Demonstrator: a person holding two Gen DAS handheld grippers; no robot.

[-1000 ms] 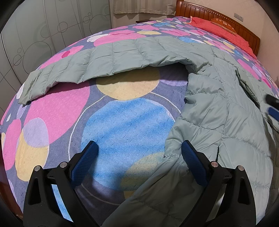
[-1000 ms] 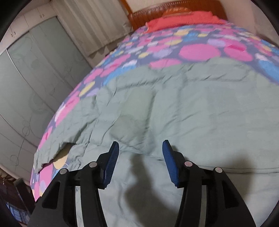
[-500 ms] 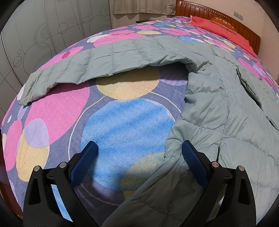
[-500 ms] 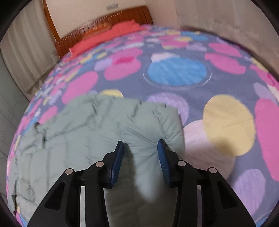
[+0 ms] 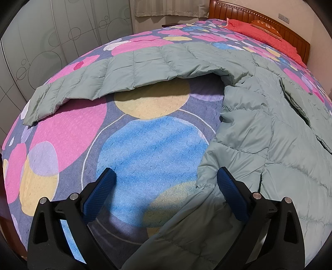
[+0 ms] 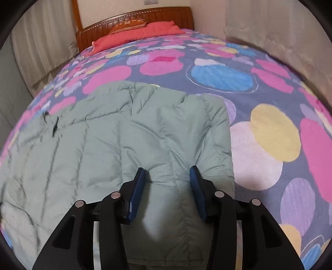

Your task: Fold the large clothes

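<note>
Right, my right claw (image 6: pixel 167 176) straddles a puffy jacket (image 6: pixel 128 133) fold at lower centre, half open, gripping nothing; left claw (image 5: pixel 166 182) wide, empty – slippery fabric could escape

The jacket (image 5: pixel 259 128) lies spread on the bed (image 5: pixel 145 149). From the left claw (image 5: pixel 166 187), its body sits to the right and under the right finger, while one sleeve (image 5: pixel 116 74) stretches across ahead, running off to the left. Bare bedspread lies between the fingers and ahead. From the right claw (image 6: pixel 168 182), a folded part of the jacket lies directly beneath and ahead, bare bedspread to the right, and the pillow (image 6: pixel 141 33) and headboard (image 6: pixel 134 18) far ahead.
</note>
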